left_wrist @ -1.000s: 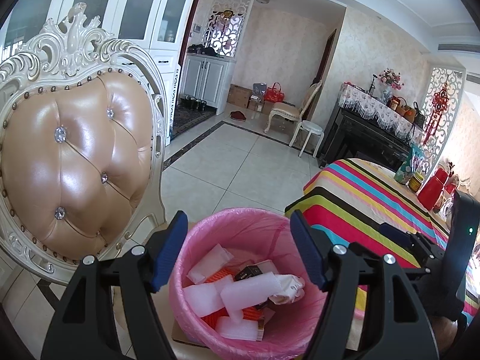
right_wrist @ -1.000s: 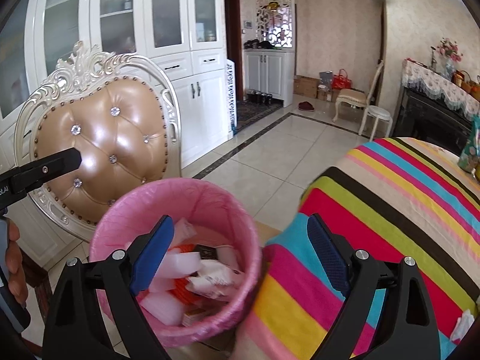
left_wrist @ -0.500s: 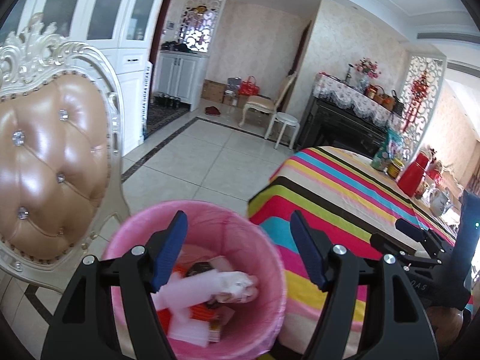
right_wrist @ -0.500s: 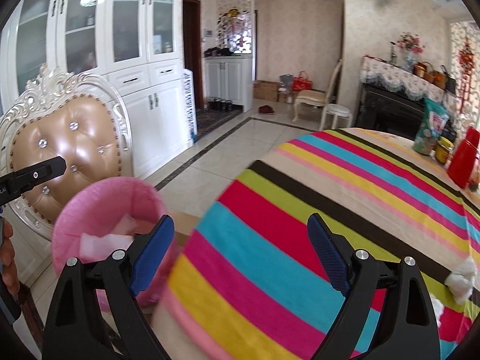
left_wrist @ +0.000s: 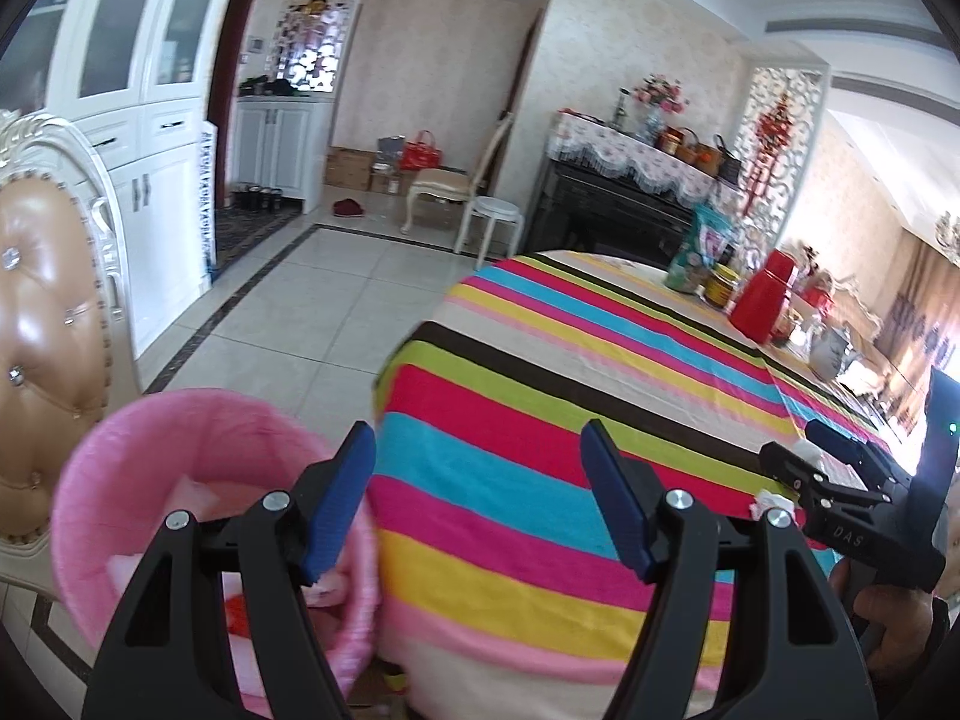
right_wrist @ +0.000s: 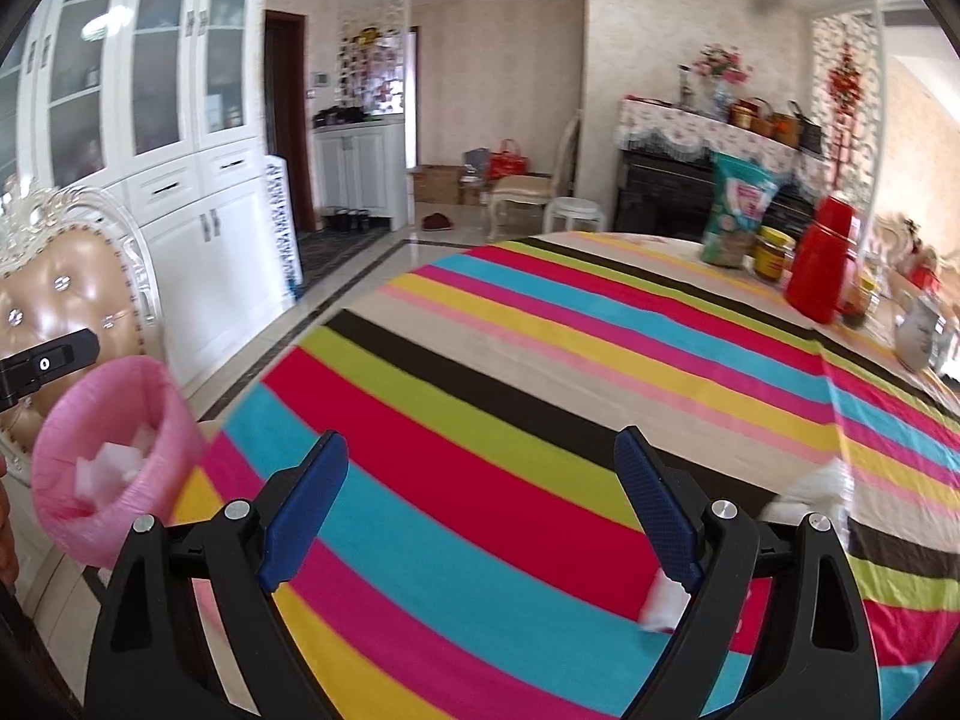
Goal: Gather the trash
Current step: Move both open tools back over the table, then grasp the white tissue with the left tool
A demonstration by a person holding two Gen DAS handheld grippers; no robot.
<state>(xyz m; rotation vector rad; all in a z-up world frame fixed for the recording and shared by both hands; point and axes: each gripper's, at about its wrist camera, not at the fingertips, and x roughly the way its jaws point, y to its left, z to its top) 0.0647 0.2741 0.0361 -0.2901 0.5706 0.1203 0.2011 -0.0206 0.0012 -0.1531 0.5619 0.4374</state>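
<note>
Both tools, left [left_wrist: 477, 492] and right [right_wrist: 483, 501], gape wide, holding nothing

striped tablecloth [right_wrist: 540, 360]; red thermos [right_wrist: 822, 264] on it; tufted chair [left_wrist: 42, 324]; white cabinets [right_wrist: 180, 120]

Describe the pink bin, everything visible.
The bin is a round, upright container lined with a pink plastic bag whose edge folds over the rim. It stands low beside the striped table, between the table's edge and the padded chair; whether it touches either cannot be told. Inside lie white foam-like pieces, and the left wrist view shows something orange-red lower down. It looks partly full. Neither gripper touches it.
</note>
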